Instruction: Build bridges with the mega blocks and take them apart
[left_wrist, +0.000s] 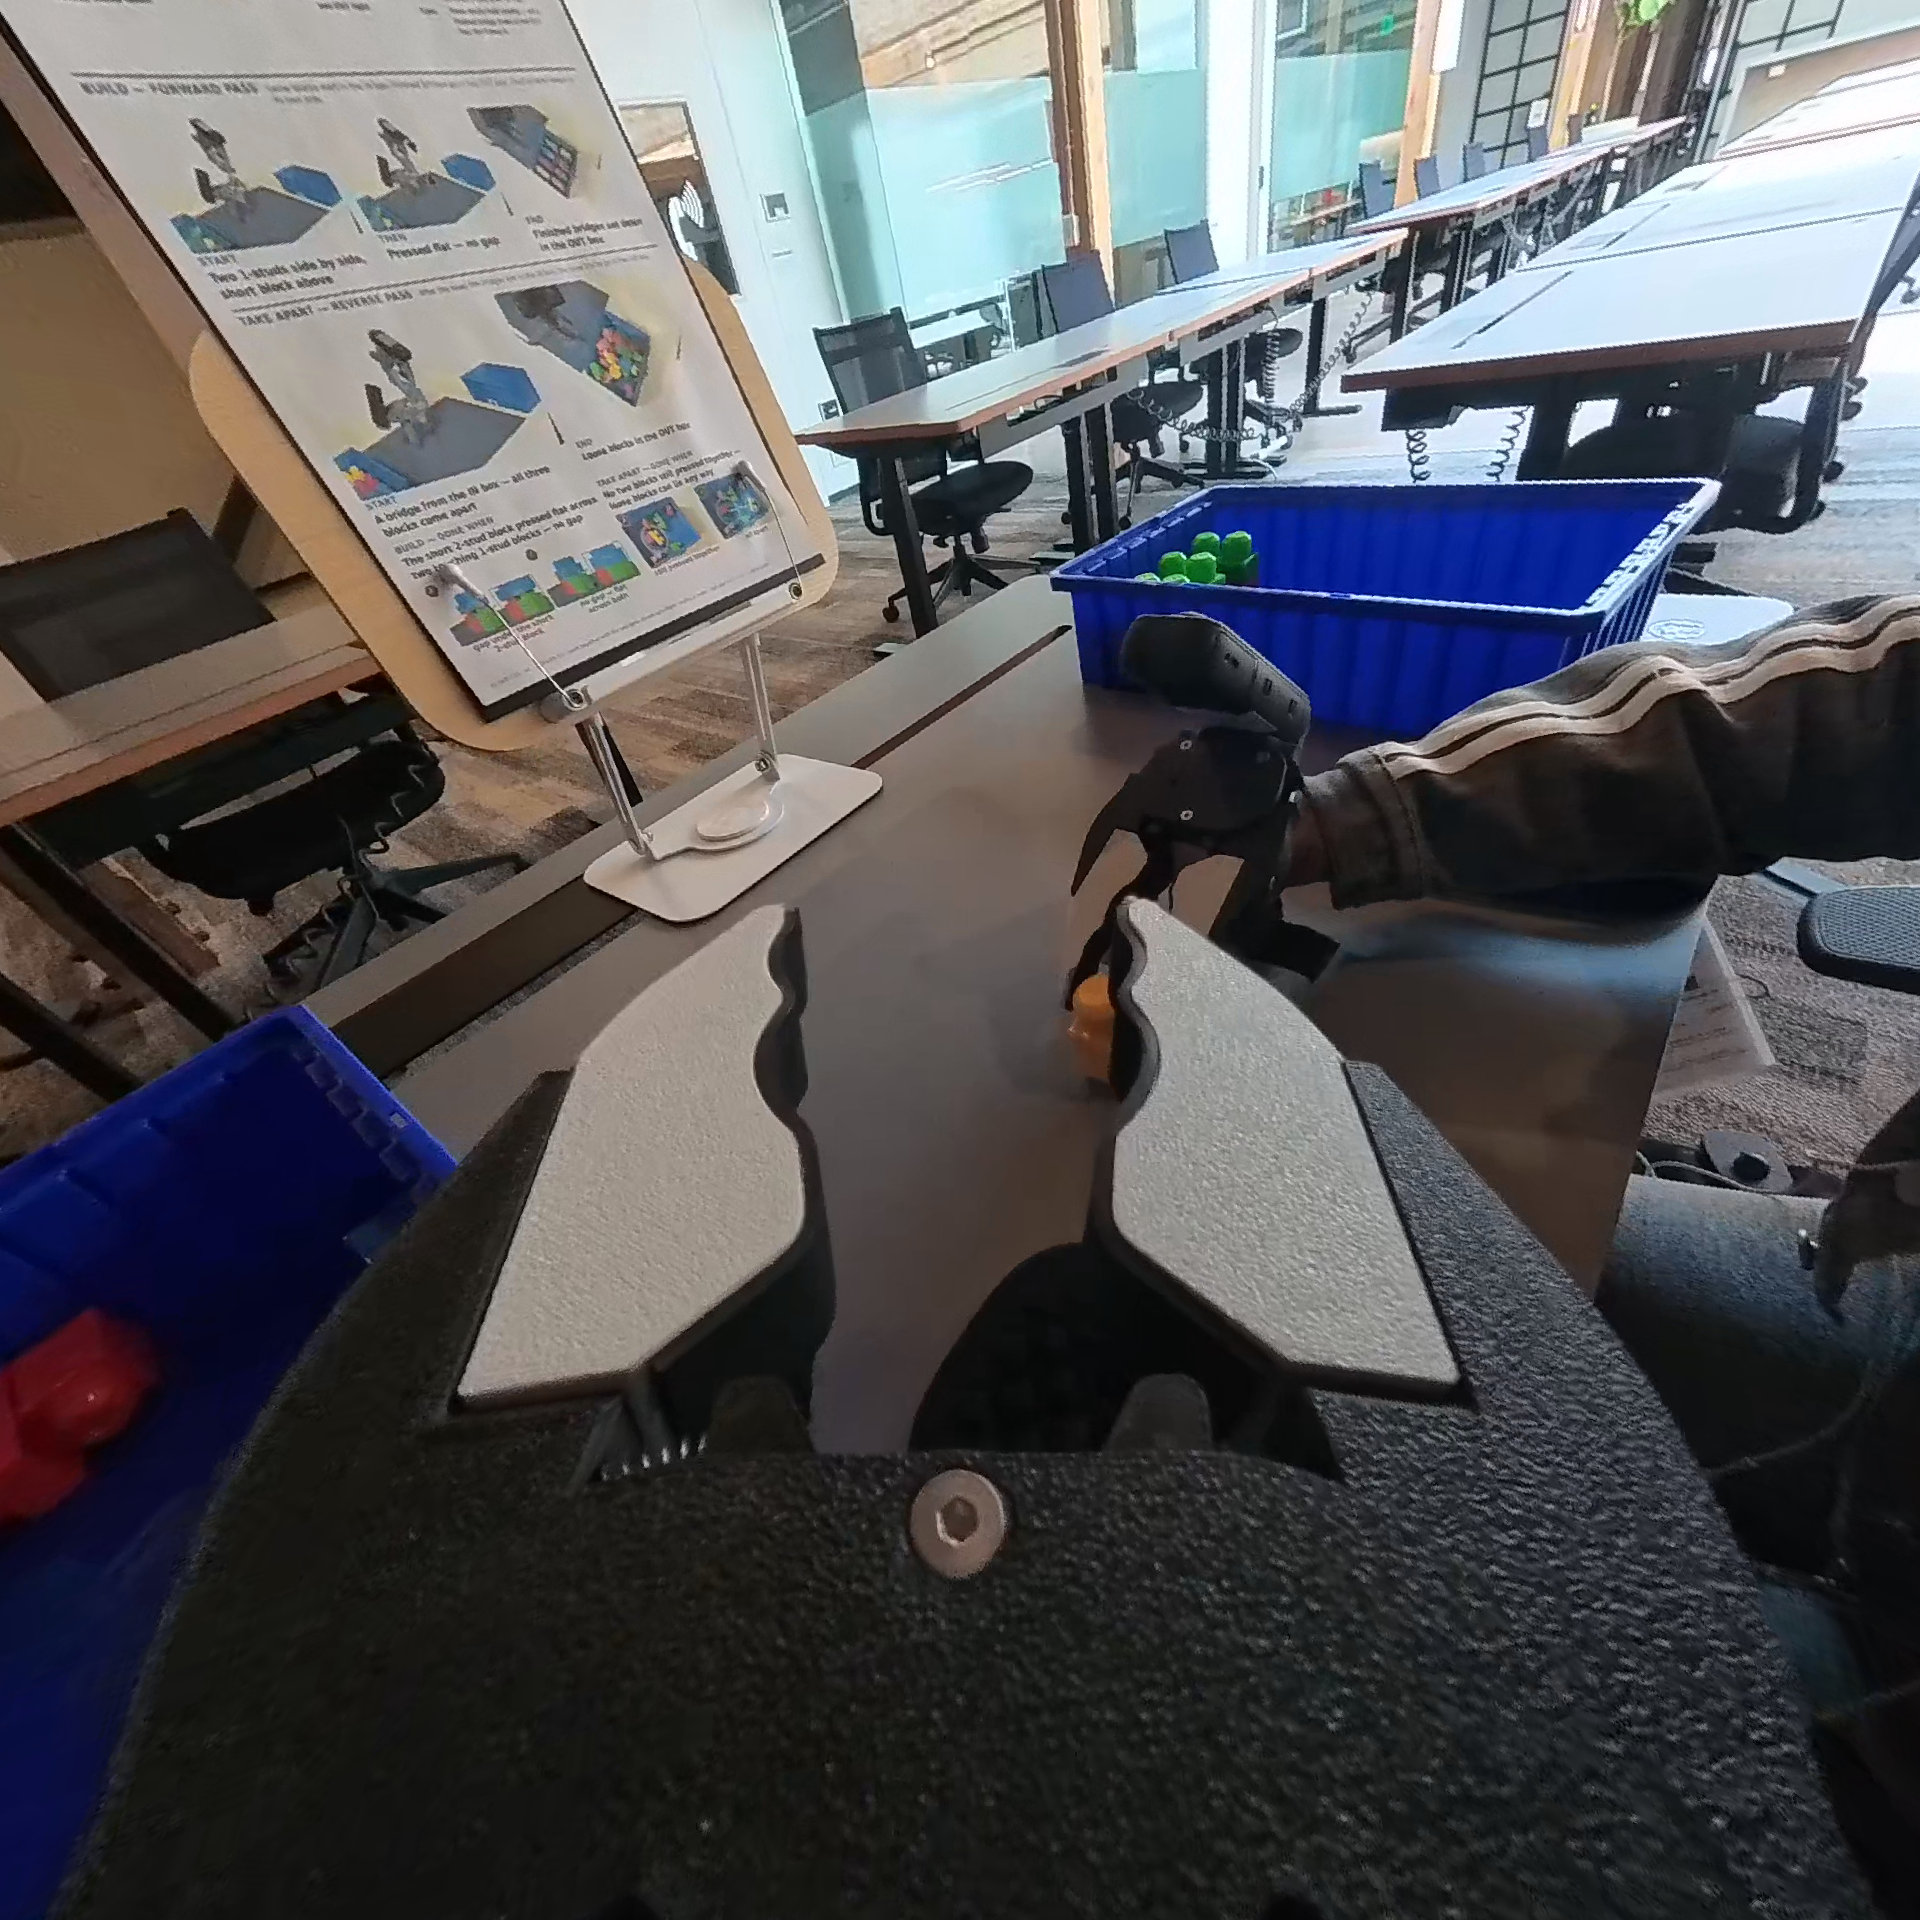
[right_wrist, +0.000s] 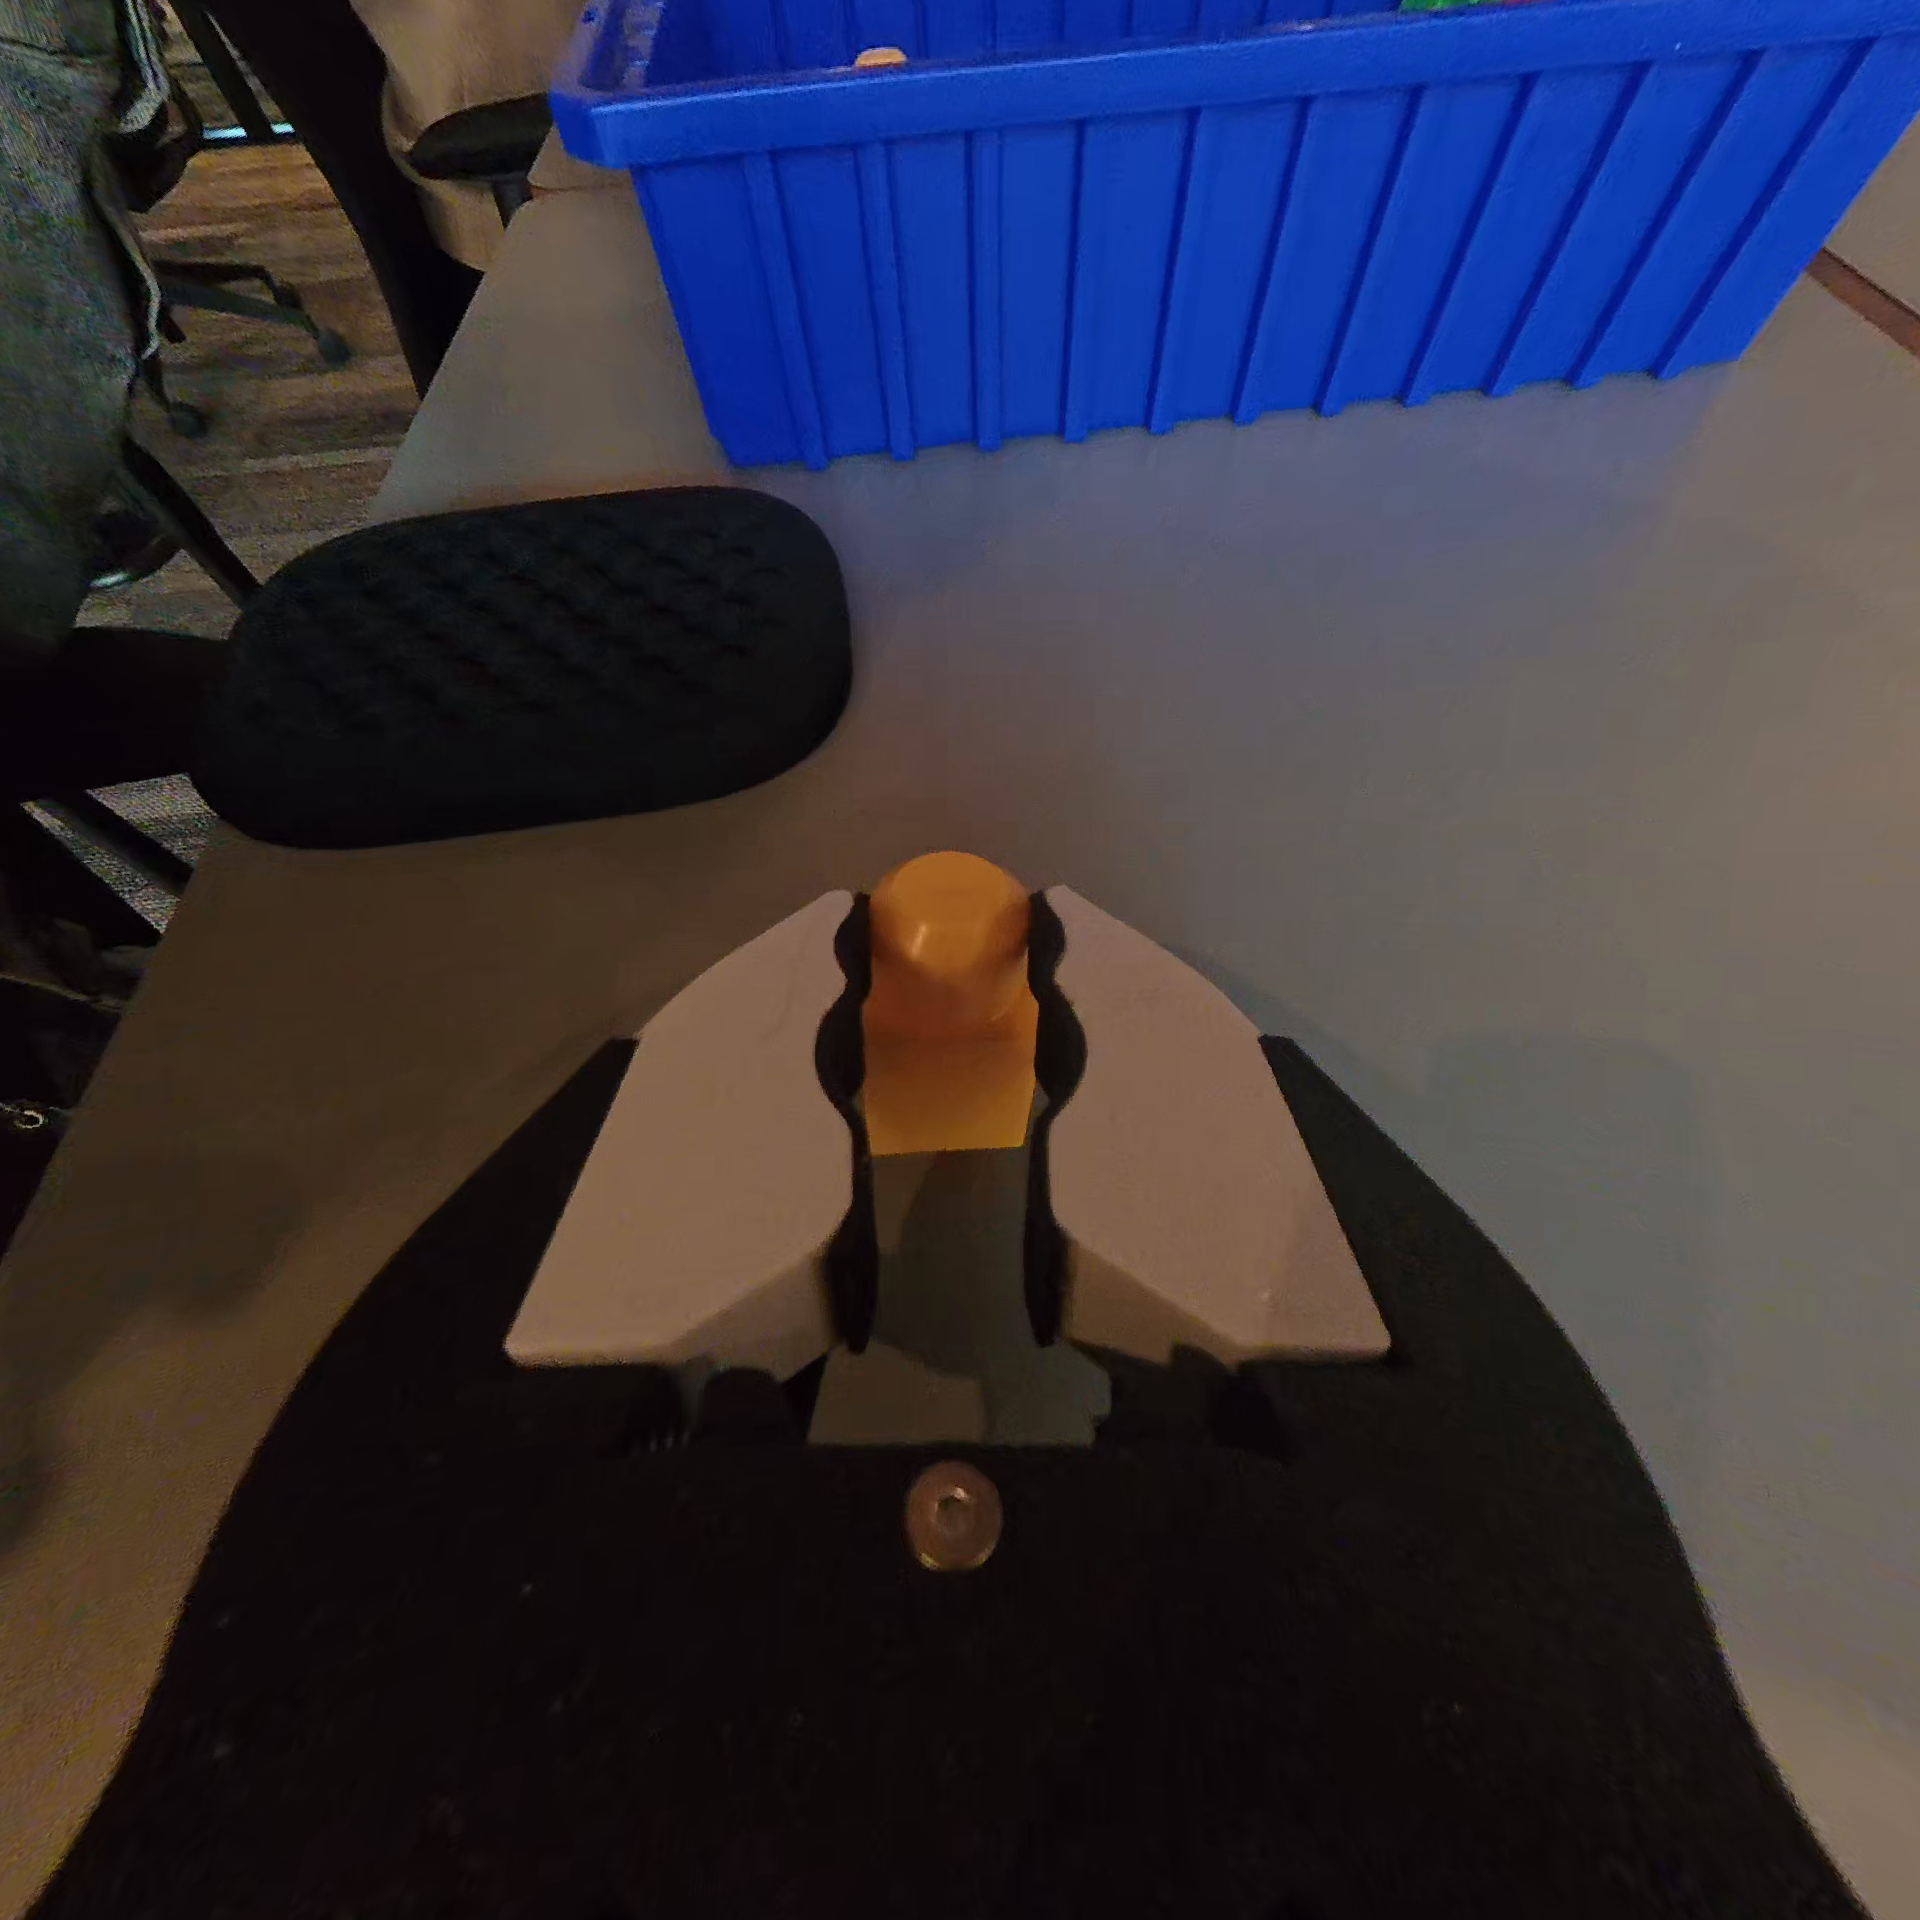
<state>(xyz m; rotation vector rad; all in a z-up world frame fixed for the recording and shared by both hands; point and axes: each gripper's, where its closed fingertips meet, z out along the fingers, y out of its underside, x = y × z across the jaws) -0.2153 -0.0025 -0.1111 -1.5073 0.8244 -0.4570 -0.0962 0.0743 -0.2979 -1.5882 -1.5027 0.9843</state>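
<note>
**blockhead22:** One block in play right now, the orange block (right_wrist: 948, 1023), a single-stud piece. The right gripper (right_wrist: 948, 914) has its jaws pinched in on both sides of it, stud pointing away from the camera, low over the table (right_wrist: 1455, 831).

**umi_fan:** Yep, and from the left wrist view the right gripper (left_wrist: 1091, 966) sets that orange block (left_wrist: 1091, 1023) down around the middle of the dark tabletop (left_wrist: 935, 831). Left gripper (left_wrist: 961, 925) is spread wide with nothing between its fingers (just hanging over the table).

**blockhead22:** Bins? Blue bin (left_wrist: 1382, 613) sits at the far edge with green blocks (left_wrist: 1205, 561) inside, well apart from the orange one.

**umi_fan:** Second blue bin (left_wrist: 156, 1247) at the left has a red block (left_wrist: 73, 1397) in it. Instruction sheet (left_wrist: 436, 343) stands on a stand behind.
</note>
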